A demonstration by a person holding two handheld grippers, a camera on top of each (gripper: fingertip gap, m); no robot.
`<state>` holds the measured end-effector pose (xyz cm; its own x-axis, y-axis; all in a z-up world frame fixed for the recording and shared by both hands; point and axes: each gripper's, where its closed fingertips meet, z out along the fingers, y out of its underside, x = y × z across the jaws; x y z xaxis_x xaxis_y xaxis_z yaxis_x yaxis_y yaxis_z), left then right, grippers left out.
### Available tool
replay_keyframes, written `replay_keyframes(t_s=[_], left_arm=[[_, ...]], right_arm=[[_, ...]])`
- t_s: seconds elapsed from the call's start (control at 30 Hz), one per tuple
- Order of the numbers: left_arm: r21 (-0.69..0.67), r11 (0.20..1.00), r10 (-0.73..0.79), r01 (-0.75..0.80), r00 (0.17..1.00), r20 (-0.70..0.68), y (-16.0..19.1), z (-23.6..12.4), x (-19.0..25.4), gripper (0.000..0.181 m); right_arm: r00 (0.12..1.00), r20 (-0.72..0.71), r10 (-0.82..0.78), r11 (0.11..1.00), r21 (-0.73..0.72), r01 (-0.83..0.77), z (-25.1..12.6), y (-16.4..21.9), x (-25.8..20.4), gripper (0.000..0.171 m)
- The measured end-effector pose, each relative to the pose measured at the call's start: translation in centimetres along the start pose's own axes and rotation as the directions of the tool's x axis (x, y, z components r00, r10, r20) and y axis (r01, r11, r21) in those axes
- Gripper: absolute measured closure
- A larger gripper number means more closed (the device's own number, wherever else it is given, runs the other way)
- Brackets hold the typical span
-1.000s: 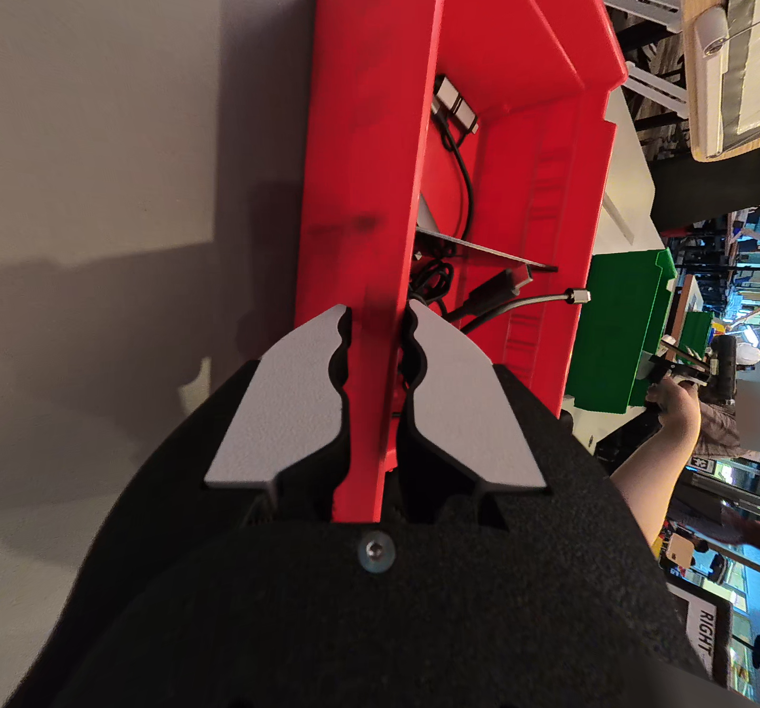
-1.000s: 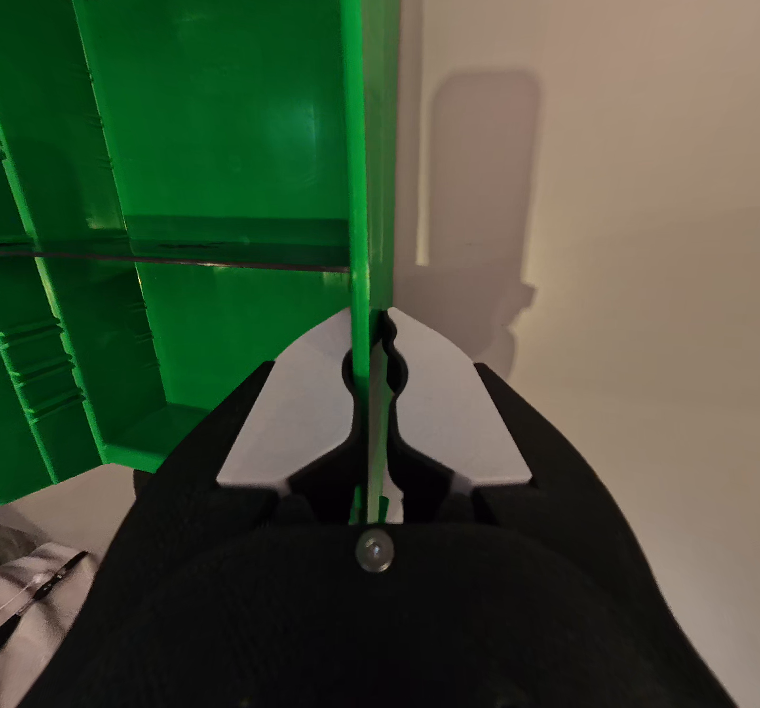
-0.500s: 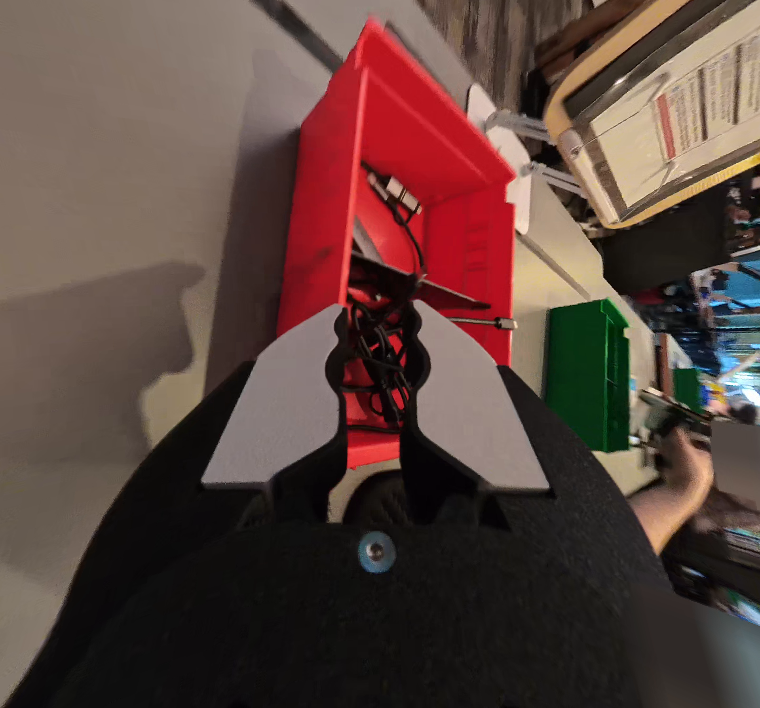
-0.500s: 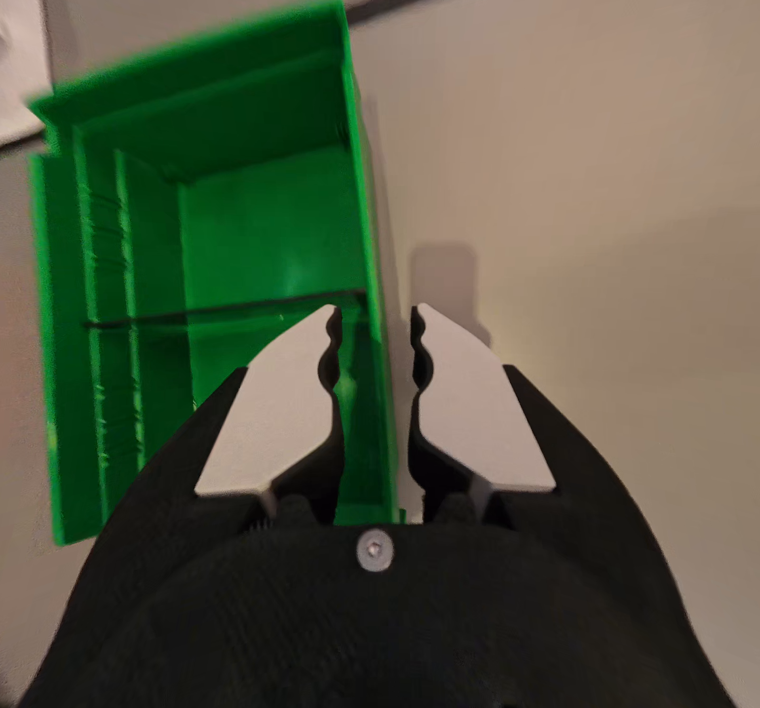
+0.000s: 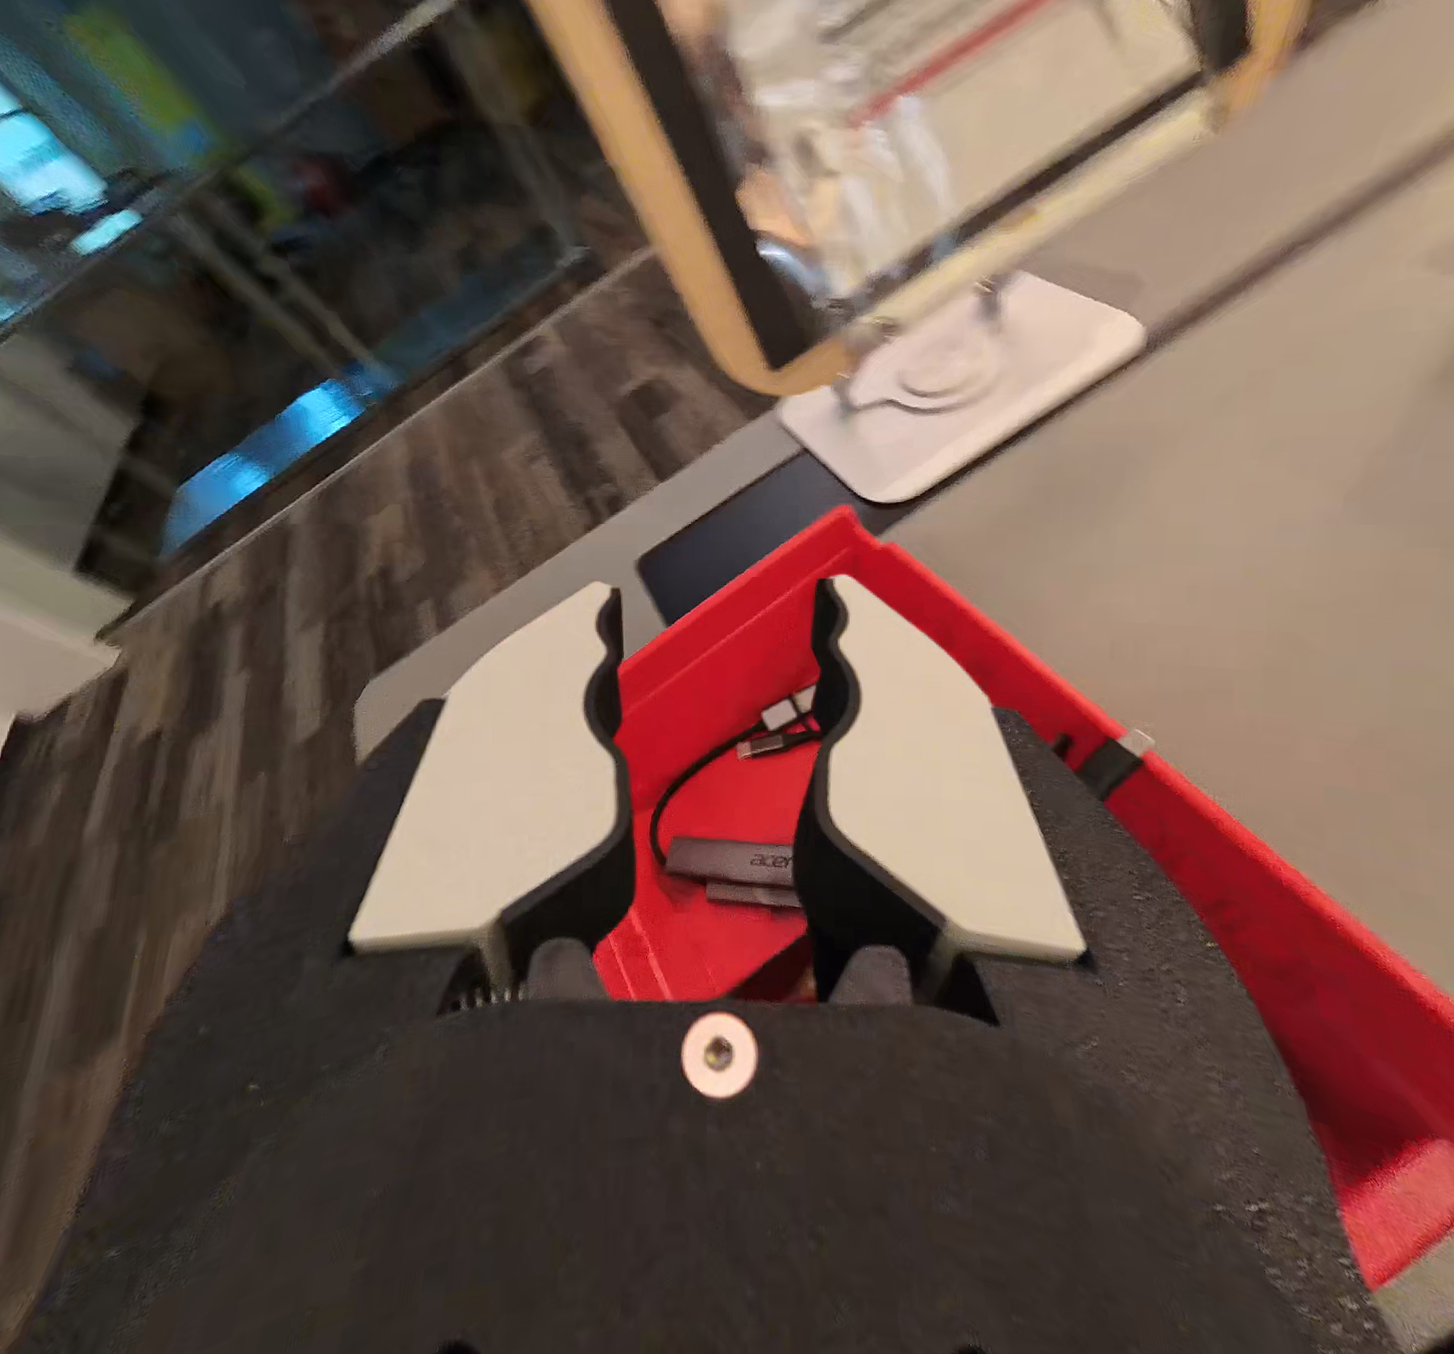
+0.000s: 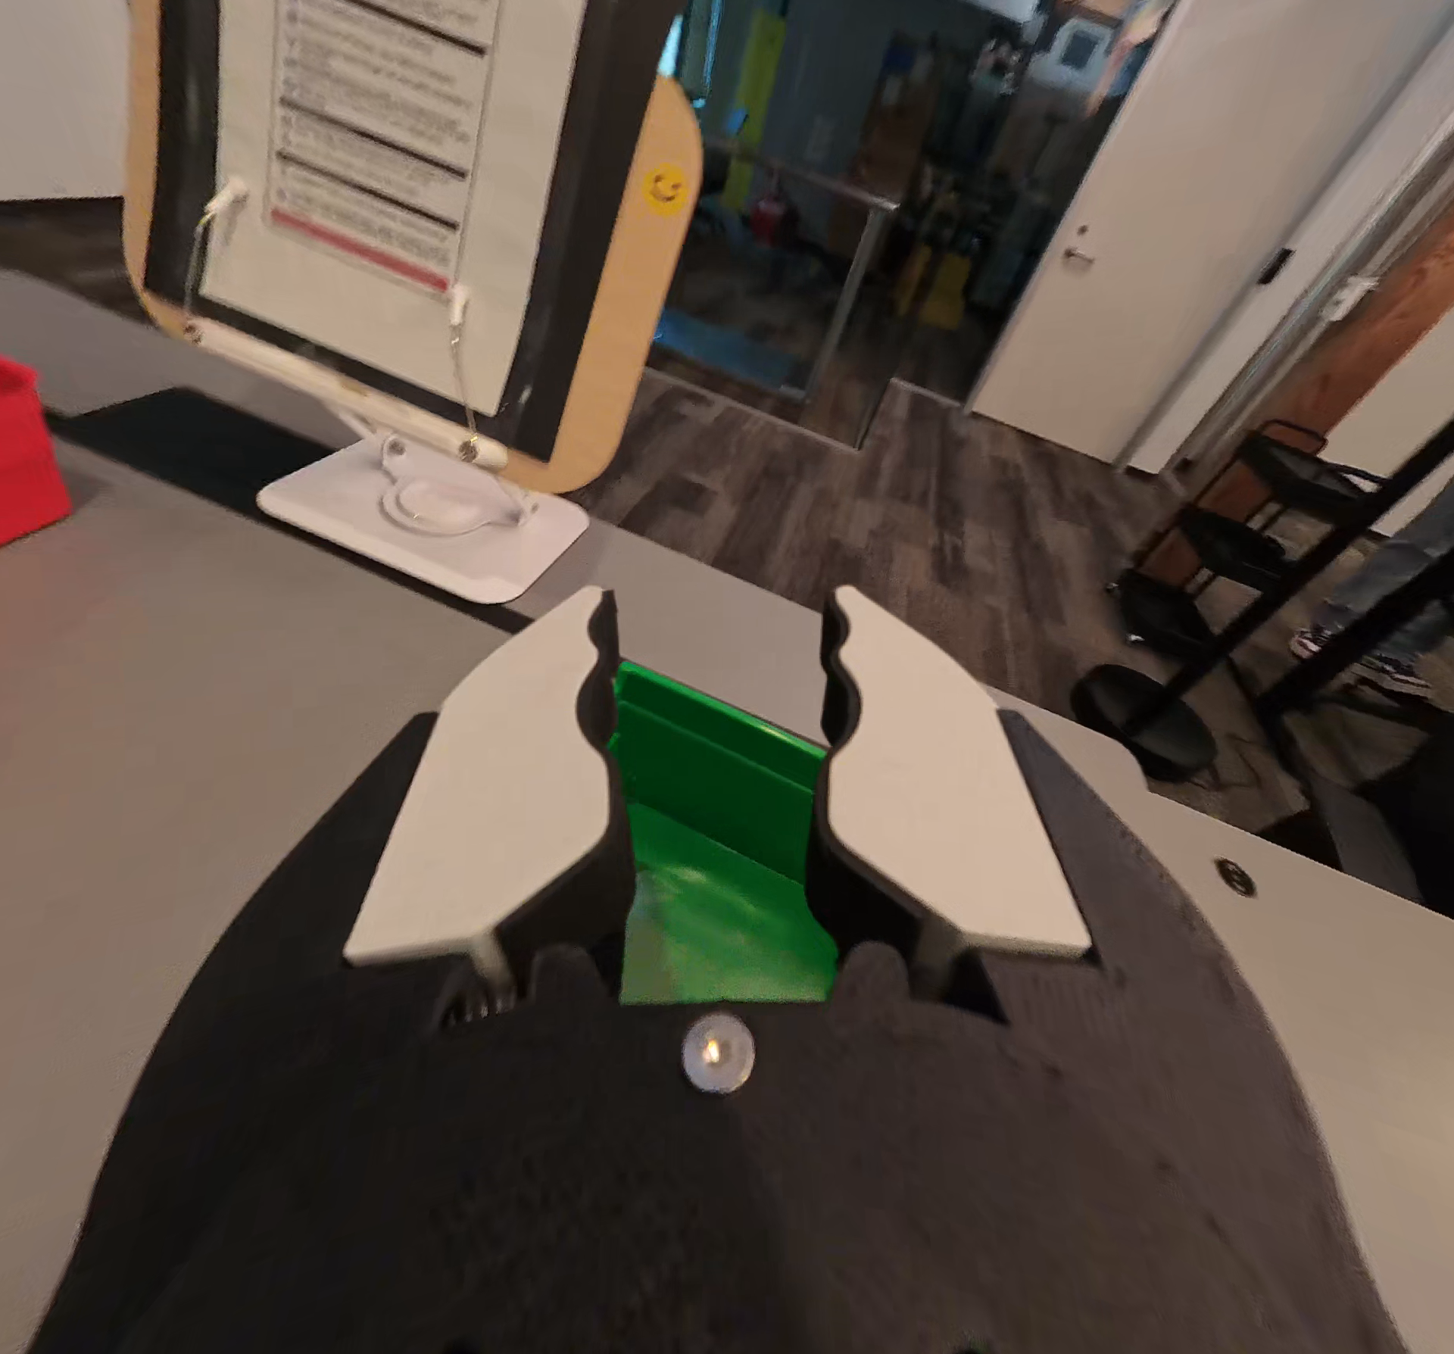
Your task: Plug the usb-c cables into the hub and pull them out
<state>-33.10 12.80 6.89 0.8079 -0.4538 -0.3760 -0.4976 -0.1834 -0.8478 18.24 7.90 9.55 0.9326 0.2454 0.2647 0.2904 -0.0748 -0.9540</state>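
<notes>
Centrally, we see the grey hub [image 5: 728, 858] lying flat on the floor of the red bin [image 5: 1227, 915], with a second, slimmer grey piece just beside its near edge. A black cable [image 5: 678, 789] curves from the hub's left end toward the far wall of the bin, where a silver-tipped connector [image 5: 767, 744] lies; two small pale plugs [image 5: 789, 710] rest near it, close to the far corner. Whether any cable is seated in a port of the hub, we cannot tell.

Our left tongs [image 5: 717, 592] hover above the bin with the jaws spread wide and nothing between them; the hub and cable show through the gap. The red bin stands on the grey desk [image 5: 1180, 529], near its far edge.

Our right tongs [image 6: 717, 600] are likewise spread wide and hold nothing. Through their gap we see the green bin [image 6: 708, 844], its ribbed inner wall and glossy floor bare where visible. It rests on the same grey desk [image 6: 197, 687], and a corner of the red bin [image 6: 23, 451] appears at the left edge of this view.

Beyond both bins a white stand [image 6: 425, 529] carries a tan-framed board [image 6: 629, 293] bearing a printed sheet and a yellow sticker. Past the desk lie dark wood-pattern flooring [image 6: 865, 514], a white door and a black rack.
</notes>
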Motion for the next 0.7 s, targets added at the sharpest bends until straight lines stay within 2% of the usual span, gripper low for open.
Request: replay_keyframes(t_s=[0.07, 0.13, 0.2, 0.23, 0.3, 0.43, 0.6, 0.7], left_arm=[[-0.052, 0.982, 0.173, -0.184, 0.971, -0.164, -0.6, 2.1, 1.2, 0.137], [-0.164, 0.915, 0.295, -0.370, 0.888, -0.353, 1.3, 4.0, 1.7, 0.138], [-0.361, 0.751, 0.325, -0.553, 0.785, -0.527, 6.1, 4.2, 0.8, 0.138], [-0.418, 0.662, 0.332, -0.622, 0.743, -0.581, 8.1, 4.1, 0.2, 0.131], [-0.407, 0.575, 0.356, -0.710, 0.665, -0.657, 10.8, 4.3, 0.1, 0.137], [-0.419, 0.399, 0.353, -0.815, 0.559, -0.751, 15.7, 5.7, -0.4, 0.123], [-0.348, 0.296, 0.297, -0.890, 0.432, -0.852, 19.7, 6.1, 1.1, 0.116], [-0.317, 0.230, 0.299, -0.920, 0.377, -0.876, 21.4, 6.6, 1.1, 0.123]], right_arm=[[0.998, 0.055, 0.005, 1.000, -0.007, -0.004, 0.7, 0.4, -0.8, 0.121], [0.997, 0.070, 0.020, 1.000, -0.013, -0.019, 1.2, 0.7, -0.9, 0.121], [0.996, 0.087, 0.025, 1.000, -0.009, -0.024, 1.4, 0.7, -1.0, 0.121], [0.996, 0.089, 0.025, 1.000, -0.009, -0.025, 1.4, 0.6, -1.0, 0.121], [0.996, 0.086, 0.027, 1.000, -0.006, -0.026, 1.5, 0.5, -0.9, 0.121], [0.995, 0.100, 0.029, 0.999, 0.011, -0.030, 1.5, 0.2, -1.1, 0.122], [0.990, 0.128, 0.055, 0.998, 0.006, -0.056, 1.8, 0.4, -1.5, 0.122], [0.986, 0.155, 0.069, 0.997, 0.019, -0.073, 2.0, 0.1, -1.9, 0.124]])
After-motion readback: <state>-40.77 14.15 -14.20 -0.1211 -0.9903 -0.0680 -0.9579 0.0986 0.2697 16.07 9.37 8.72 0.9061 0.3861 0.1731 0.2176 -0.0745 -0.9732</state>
